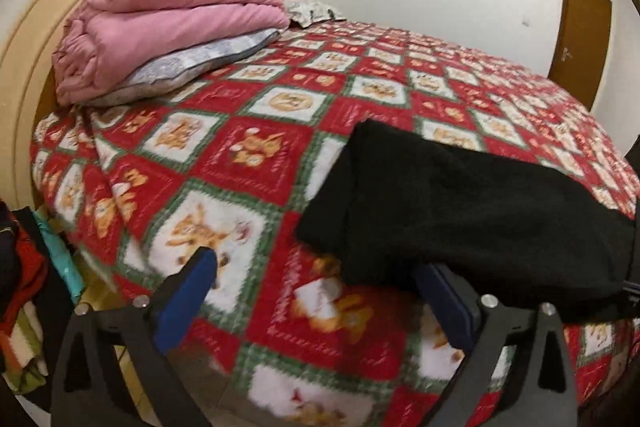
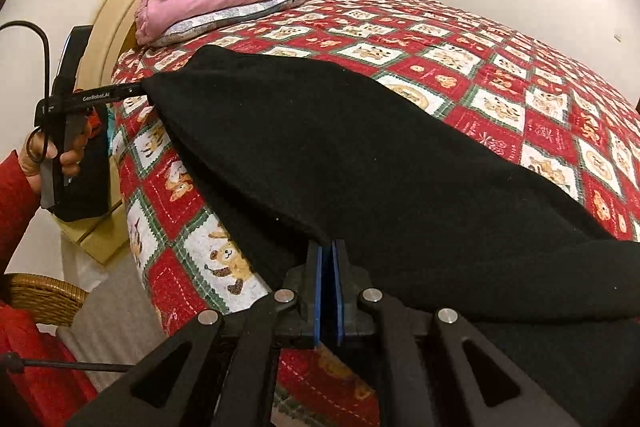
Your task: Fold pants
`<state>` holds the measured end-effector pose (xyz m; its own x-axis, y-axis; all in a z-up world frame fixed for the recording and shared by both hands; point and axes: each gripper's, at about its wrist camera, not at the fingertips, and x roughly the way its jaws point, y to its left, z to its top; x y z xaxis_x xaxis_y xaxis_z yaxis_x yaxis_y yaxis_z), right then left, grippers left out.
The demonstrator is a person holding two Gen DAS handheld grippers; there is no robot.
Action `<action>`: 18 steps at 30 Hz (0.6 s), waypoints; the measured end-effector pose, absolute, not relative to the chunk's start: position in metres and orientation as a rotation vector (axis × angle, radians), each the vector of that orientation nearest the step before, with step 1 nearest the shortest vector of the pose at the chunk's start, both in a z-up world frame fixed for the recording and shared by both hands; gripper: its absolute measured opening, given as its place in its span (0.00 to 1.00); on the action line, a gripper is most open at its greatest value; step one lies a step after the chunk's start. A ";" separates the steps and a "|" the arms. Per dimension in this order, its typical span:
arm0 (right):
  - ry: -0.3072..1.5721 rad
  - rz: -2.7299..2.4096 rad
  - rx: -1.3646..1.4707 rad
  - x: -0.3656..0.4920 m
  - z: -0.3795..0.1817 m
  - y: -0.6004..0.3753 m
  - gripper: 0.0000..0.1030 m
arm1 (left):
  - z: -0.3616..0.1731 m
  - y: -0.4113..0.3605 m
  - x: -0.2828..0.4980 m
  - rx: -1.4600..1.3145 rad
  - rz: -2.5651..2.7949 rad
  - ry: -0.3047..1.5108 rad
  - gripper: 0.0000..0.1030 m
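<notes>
Black pants lie folded lengthwise on the red checked bedspread, along the bed's near edge. My right gripper is shut, its blue pads pressed together on the pants' near edge. My left gripper stands wide open over the bedspread with nothing between its blue pads; the end of the pants lies against its right finger. From the right wrist view, a hand in a red sleeve holds the left gripper at the pants' far end.
A folded pink blanket rests on a grey pillow against the cream headboard. Clothes are piled left of the bed. A wicker basket sits low on the left, and a brown door is behind.
</notes>
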<state>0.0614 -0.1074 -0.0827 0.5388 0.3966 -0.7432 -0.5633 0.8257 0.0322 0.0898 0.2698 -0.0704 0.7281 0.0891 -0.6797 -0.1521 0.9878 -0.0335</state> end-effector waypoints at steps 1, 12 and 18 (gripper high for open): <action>0.823 0.580 -0.227 0.061 -0.083 -0.106 0.06 | -0.072 0.271 0.087 -0.087 0.132 0.752 0.99; 0.832 0.579 -0.176 0.067 -0.084 -0.109 0.06 | -0.067 0.298 0.049 -0.344 0.127 0.781 0.81; 0.835 0.565 -0.160 0.067 -0.083 -0.108 0.06 | -0.076 0.264 0.071 -0.562 0.012 0.787 0.78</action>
<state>0.0666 -0.1082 -0.0832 0.5340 0.4107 -0.7391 -0.5332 0.8419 0.0826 0.0714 0.2644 -0.0764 0.7133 -0.1946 -0.6732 -0.2147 0.8538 -0.4743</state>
